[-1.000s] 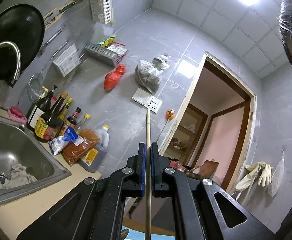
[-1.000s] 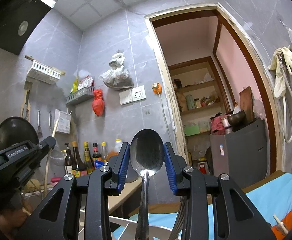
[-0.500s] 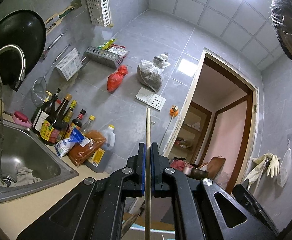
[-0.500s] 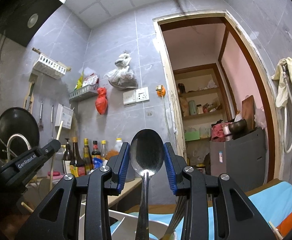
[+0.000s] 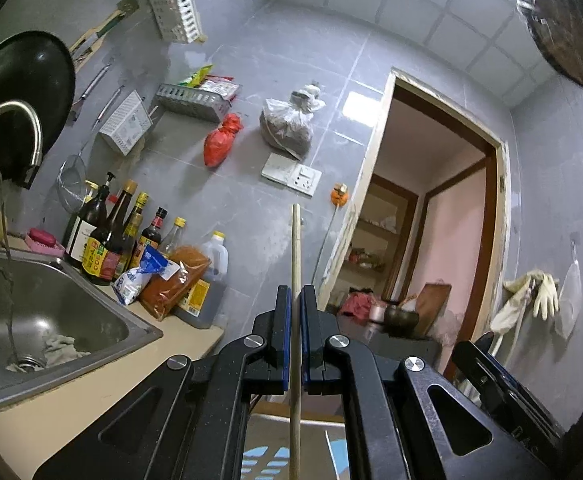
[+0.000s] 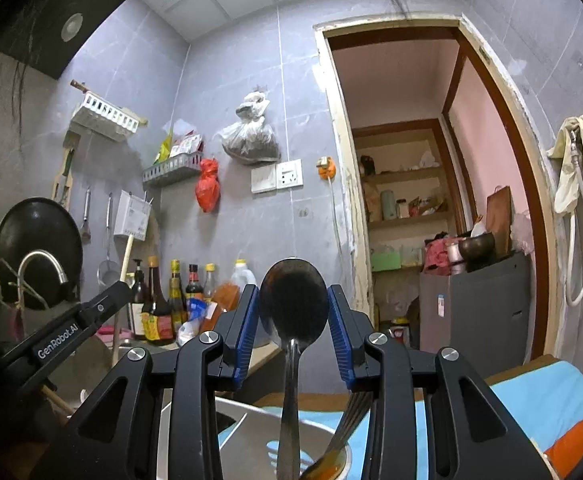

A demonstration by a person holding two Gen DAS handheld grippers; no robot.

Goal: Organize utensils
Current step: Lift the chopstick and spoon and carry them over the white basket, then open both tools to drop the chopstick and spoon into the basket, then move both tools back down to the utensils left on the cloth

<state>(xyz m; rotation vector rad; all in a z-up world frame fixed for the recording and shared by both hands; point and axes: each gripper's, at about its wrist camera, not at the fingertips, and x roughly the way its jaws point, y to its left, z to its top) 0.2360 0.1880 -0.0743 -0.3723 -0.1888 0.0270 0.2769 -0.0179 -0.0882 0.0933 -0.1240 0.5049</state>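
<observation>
My left gripper (image 5: 296, 300) is shut on a long wooden chopstick (image 5: 296, 248) that stands upright between its pads and sticks out well past the fingertips. My right gripper (image 6: 294, 300) is shut on a metal spoon (image 6: 294, 300), bowl up, handle running down between the fingers. Below the right gripper a fork (image 6: 349, 420) leans in a round metal holder (image 6: 323, 430). The left gripper also shows at the left of the right wrist view (image 6: 91, 312), with the chopstick (image 6: 125, 256) rising from it.
A steel sink (image 5: 51, 312) with a tap (image 5: 15, 124) lies left. Sauce bottles (image 5: 107, 236) and bags (image 5: 171, 280) line the counter. A black wok (image 5: 23, 92), racks (image 5: 195, 98) and bags hang on the wall. A doorway (image 5: 431, 220) opens right. A blue cloth (image 6: 531, 400) lies below.
Both grippers have tilted down a little, so the sink and counter show more. Each grip is unchanged. The metal holder and fork have come into the right wrist view.
</observation>
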